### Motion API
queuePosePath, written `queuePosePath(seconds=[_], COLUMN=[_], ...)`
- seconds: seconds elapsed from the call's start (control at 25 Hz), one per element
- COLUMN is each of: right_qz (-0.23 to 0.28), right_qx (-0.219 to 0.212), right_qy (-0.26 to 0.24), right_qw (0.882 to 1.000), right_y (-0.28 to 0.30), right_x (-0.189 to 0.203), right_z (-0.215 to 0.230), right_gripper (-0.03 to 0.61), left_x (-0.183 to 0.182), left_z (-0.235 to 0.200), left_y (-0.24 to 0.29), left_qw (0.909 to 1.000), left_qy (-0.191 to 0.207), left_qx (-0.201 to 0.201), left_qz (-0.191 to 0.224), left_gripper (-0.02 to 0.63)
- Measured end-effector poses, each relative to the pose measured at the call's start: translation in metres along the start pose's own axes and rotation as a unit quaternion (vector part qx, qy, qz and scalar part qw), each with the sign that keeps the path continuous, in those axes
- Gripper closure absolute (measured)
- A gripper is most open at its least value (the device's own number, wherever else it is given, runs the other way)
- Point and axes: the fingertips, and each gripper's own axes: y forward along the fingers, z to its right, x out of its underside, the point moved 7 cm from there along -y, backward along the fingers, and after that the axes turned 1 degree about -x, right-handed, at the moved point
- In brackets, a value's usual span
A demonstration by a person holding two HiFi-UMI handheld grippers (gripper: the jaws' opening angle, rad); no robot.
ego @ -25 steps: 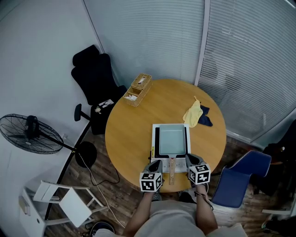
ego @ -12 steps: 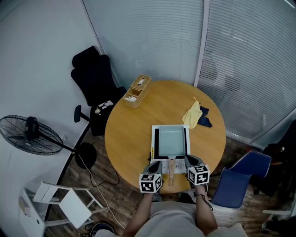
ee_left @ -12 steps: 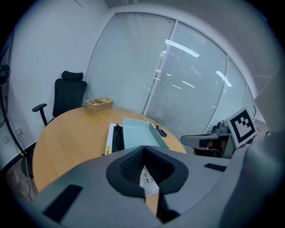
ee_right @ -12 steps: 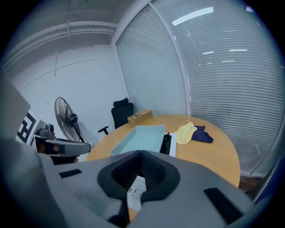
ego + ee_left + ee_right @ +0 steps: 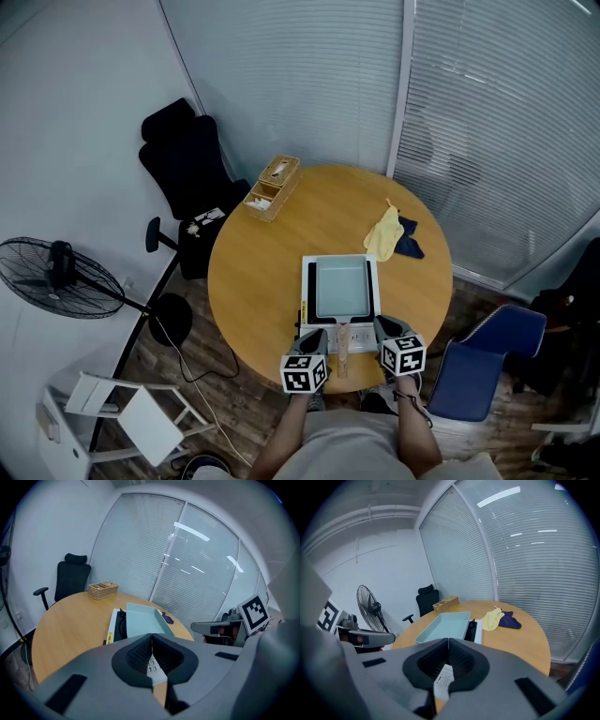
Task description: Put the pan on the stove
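I see a smooth, satin wood-look table (image 5: 253, 281), a matt pale-teal pan (image 5: 339, 289) with a bare wooden handle (image 5: 344, 339) at frame centre, a woven wicker basket (image 5: 273, 186) upper left of it, a soft yellow cloth (image 5: 382, 234) and a dark blue cloth (image 5: 409, 238) upper right, and a matt grey plastic left gripper (image 5: 151, 638) with ribbed black pads (image 5: 138, 656).

A round wooden bench (image 5: 253, 272) carries four things; a flat white-edged stove (image 5: 306, 291) lies by its near edge; a wicker basket (image 5: 272, 187) sits at the far left rim; a yellow cloth (image 5: 382, 234) and a dark blue cloth (image 5: 409, 237) lie touching, far right.
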Motion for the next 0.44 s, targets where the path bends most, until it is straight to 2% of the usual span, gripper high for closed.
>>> queuePosePath(seconds=[0.44], right_qz=[0.002], right_qx=[-0.004], right_qy=[-0.003], right_qw=[1.000], right_y=[-0.0036], right_x=[0.0039], right_z=[-0.0067], right_gripper=[0.555], left_x=[0.0000], left_z=[-0.0016], left_y=[-0.0074], left_qw=[0.9999], left_qy=[0.004], left_qx=[-0.011], left_qz=[0.000], left_gripper=[0.584])
